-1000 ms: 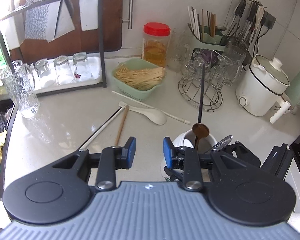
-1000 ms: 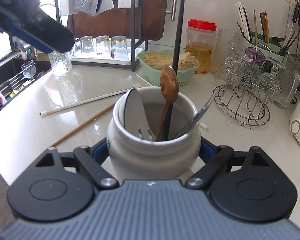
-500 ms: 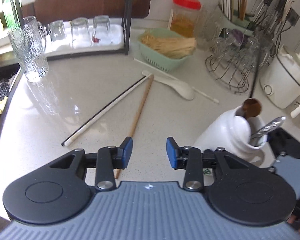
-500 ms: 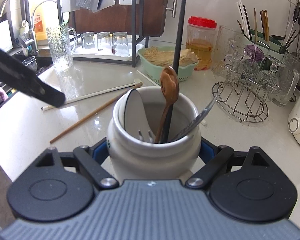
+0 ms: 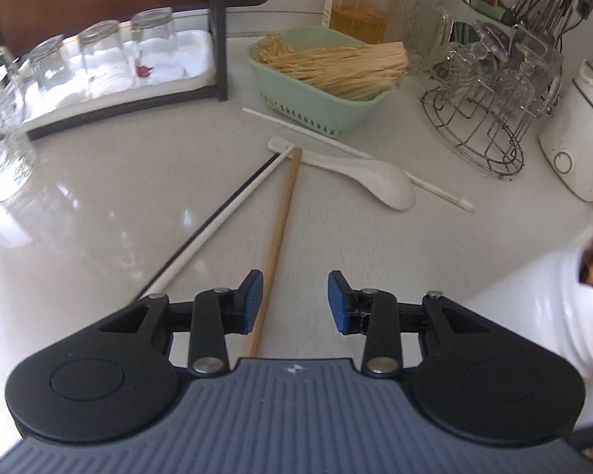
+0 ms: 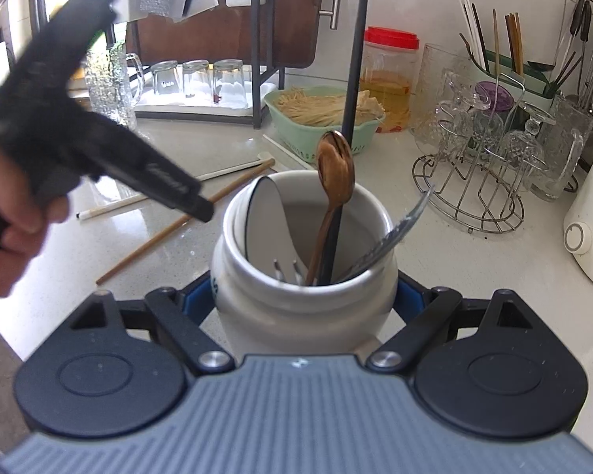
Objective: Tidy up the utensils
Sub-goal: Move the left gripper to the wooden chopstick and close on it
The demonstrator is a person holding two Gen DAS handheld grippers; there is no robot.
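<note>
The pale tabletop (image 5: 99, 205) carries everything; at its back a rack (image 5: 217, 39) stands over a tray of upturned glasses (image 5: 99, 55), and to the right a wire stand (image 5: 490, 118) holds glassware beside a white cooker (image 5: 573, 150); a green basket (image 5: 320, 91) of straw-coloured sticks sits before a red-lidded jar (image 5: 359, 4).

My right tool (image 6: 304, 296) is clamped on the white crock (image 6: 304, 308), its blue pads pressed to both sides of the body; the crock stands upright on the tabletop and holds a white spoon (image 6: 265, 221), a wooden spoon (image 6: 336, 173), a black chopstick (image 6: 354, 71), a fork (image 6: 286, 270) and a metal handle (image 6: 403, 229) leaning to the right.

My left tool (image 5: 294, 300) hangs low over the tabletop with its jaws apart and nothing pinched; the wooden chopstick (image 5: 280, 221) runs up between the pads, lying close by the left pad, and I cannot tell whether the two touch; the jaws have just been opening. In the right view my hand (image 6: 8, 221) grips that tool's handle, blurred, left of the crock.

Loose on the tabletop: the wooden chopstick, a white-and-black chopstick (image 5: 217, 221) just left of it, their far ends meeting at the handle of a white ladle-spoon (image 5: 367, 173), and a thin white chopstick (image 5: 336, 142) beyond, in front of the basket.
</note>
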